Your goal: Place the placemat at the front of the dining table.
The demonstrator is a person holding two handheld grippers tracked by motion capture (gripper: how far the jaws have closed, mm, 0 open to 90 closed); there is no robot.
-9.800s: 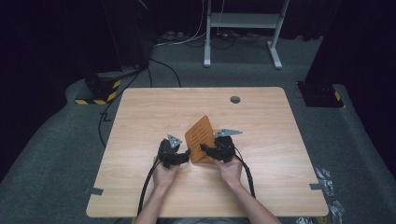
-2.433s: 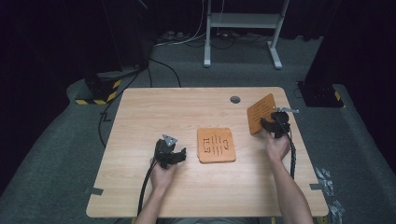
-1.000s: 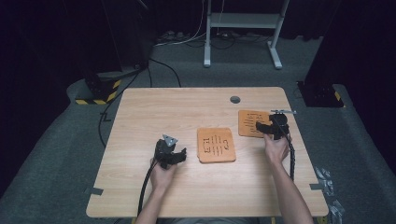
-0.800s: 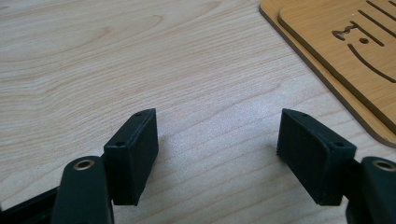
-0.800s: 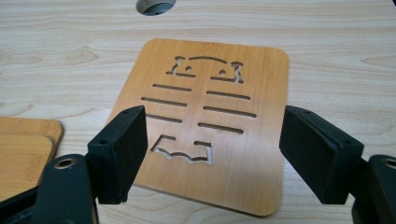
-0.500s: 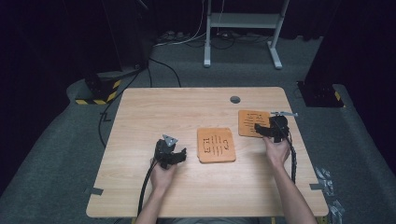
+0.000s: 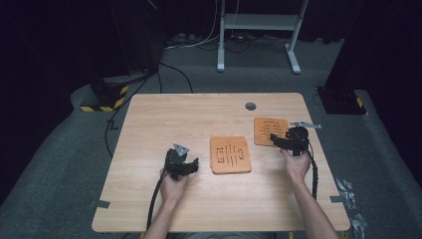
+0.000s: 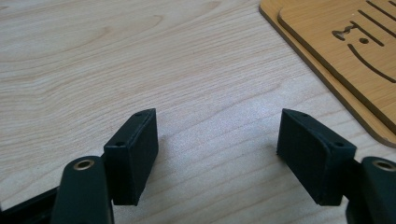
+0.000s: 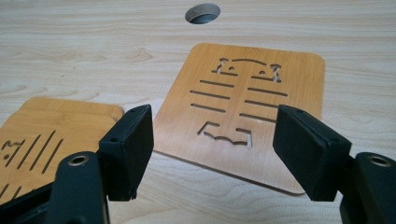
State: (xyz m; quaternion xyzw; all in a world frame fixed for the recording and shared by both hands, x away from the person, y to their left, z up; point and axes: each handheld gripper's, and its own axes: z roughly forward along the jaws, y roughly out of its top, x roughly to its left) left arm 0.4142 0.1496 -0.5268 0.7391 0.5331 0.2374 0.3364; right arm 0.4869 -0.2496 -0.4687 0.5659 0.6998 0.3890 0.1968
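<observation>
We are seeing the left gripper (image 7: 191, 164) resting on the pale wooden table (image 7: 164, 119) with its jaws wide apart and nothing between them, and a small stack of flat orange wooden boards with cut-out lines (image 7: 230, 155) is lying just beside it at three o'clock. The right gripper (image 7: 274, 140) is also sitting wide open and gripping nothing. A single flat orange wooden board with cut-out slots (image 9: 243, 105) is lying on the table just past its jaws, toward the round hole in the tabletop (image 9: 202, 13) at twelve o'clock.
</observation>
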